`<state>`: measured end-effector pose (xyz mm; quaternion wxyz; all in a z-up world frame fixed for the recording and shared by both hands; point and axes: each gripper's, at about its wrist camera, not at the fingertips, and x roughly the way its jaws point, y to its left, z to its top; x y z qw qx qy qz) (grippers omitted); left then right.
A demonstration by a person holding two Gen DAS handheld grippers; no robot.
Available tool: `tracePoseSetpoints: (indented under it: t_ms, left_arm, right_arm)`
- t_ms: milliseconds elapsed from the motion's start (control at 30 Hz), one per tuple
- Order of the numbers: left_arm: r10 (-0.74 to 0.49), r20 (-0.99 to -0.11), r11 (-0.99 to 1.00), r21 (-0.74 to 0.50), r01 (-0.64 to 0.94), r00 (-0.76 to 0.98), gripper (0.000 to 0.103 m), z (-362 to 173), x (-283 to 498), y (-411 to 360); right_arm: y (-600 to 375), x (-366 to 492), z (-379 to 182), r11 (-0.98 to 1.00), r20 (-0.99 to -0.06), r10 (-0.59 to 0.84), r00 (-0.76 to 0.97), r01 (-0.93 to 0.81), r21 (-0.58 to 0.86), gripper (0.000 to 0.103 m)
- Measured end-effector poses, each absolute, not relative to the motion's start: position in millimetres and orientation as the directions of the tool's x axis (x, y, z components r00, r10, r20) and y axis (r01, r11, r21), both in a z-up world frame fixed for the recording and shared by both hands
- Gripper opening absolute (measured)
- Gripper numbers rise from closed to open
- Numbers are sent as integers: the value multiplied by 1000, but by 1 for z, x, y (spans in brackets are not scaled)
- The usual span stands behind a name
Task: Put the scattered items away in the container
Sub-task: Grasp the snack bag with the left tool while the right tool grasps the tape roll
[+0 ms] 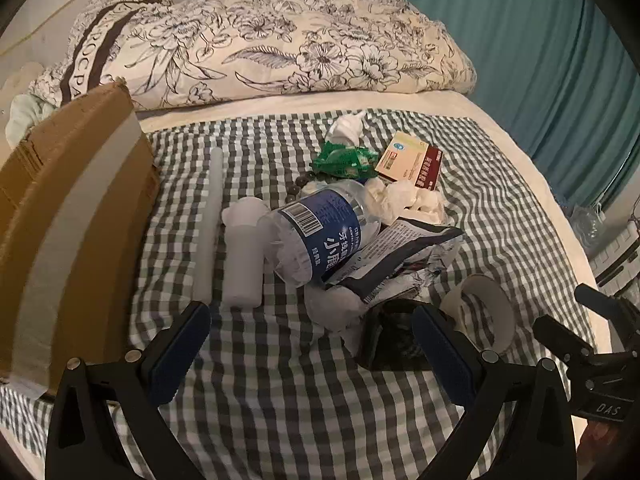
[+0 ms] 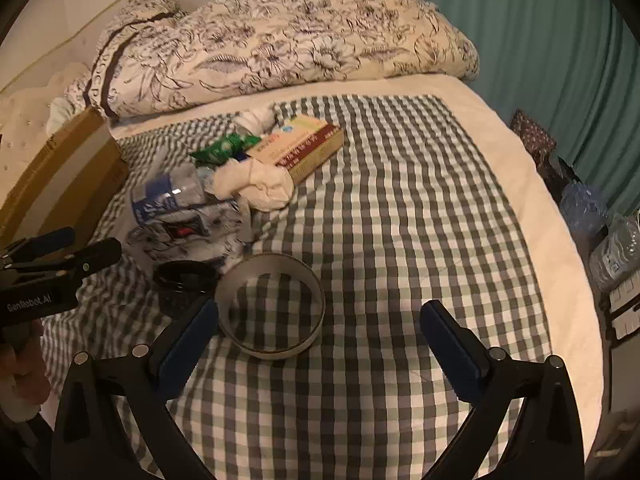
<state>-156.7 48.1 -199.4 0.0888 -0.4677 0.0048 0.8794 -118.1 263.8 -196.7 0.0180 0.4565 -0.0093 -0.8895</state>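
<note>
A pile of litter lies on a checked cloth point(image 1: 280, 380) on a bed: a clear bottle with a blue label point(image 1: 316, 232), a white tube point(image 1: 244, 256), a long white stick point(image 1: 210, 220), crumpled tissues point(image 1: 404, 198), a green wrapper point(image 1: 344, 160), a flat carton point(image 1: 408, 160), a printed foil bag point(image 1: 400, 256), a black tub point(image 1: 394, 332) and a tape ring point(image 2: 272, 308). A cardboard box point(image 1: 68, 216) stands at the left. My left gripper point(image 1: 312, 320) is open, just short of the pile. My right gripper point(image 2: 320, 320) is open, with the tape ring just ahead beside its left finger.
A folded floral quilt point(image 1: 260, 40) fills the far end of the bed. A teal curtain point(image 1: 540, 60) hangs at the right. Water bottles point(image 2: 612, 248) and a white case stand on the floor beside the bed's right edge. A hand point(image 2: 20, 372) holds the left gripper.
</note>
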Motion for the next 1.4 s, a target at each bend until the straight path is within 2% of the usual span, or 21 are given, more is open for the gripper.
tracePoseSetpoints:
  t_ms: [167, 267, 500, 567, 733, 800, 867, 933, 1033, 1167, 1267, 1400]
  left_arm:
    - [139, -828, -987, -68, -149, -543, 103, -213, -166, 49]
    - [144, -827, -986, -72, -152, -543, 99, -218, -172, 53]
    - [152, -843, -983, -73, -171, -515, 82, -234, -183, 69]
    - [158, -847, -981, -74, -181, -508, 70, -236, -186, 74]
    - [145, -860, -981, -59, -185, -490, 66, -249, -194, 81]
    - [144, -863, -981, -62, -183, -484, 60, -254, -197, 81]
    - [144, -861, -982, -65, -177, -487, 50, -256, -199, 79]
    - [150, -859, -982, -74, -172, -489, 45, -255, -197, 76]
    - [168, -856, -981, -96, -168, -489, 37, -252, -196, 74]
    - [196, -849, -976, -121, -180, -491, 28, -245, -191, 73]
    - [208, -838, -972, -119, -202, -504, 23, -236, -185, 74]
    - [215, -821, -969, -111, -222, -529, 22, -222, -178, 73]
  right_arm:
    - [265, -127, -214, -1000, -827, -28, -561, 16, 22, 87]
    - [267, -132, -222, -999, -836, -32, -547, 17, 28, 79]
    - [265, -142, -238, -999, -850, -47, -524, 27, 39, 77]
    - [263, -144, -245, -999, -857, -49, -513, 31, 38, 76]
    - [263, -150, -261, -999, -872, -52, -487, 22, 47, 72]
    - [264, -152, -266, -999, -877, -48, -478, 18, 45, 72]
    - [265, -153, -270, -999, -879, -48, -475, 17, 45, 72]
    - [265, -154, -270, -999, -878, -43, -476, 15, 41, 69]
    - [264, -154, -269, -1000, -878, -3, -479, 5, 0, 52]
    - [266, -153, -266, -1000, -876, -14, -482, -1, 16, 26]
    - [267, -148, -262, -1000, -870, -8, -493, -5, 12, 19]
    - [266, -142, -250, -1000, -857, -12, -515, -5, 18, 8]
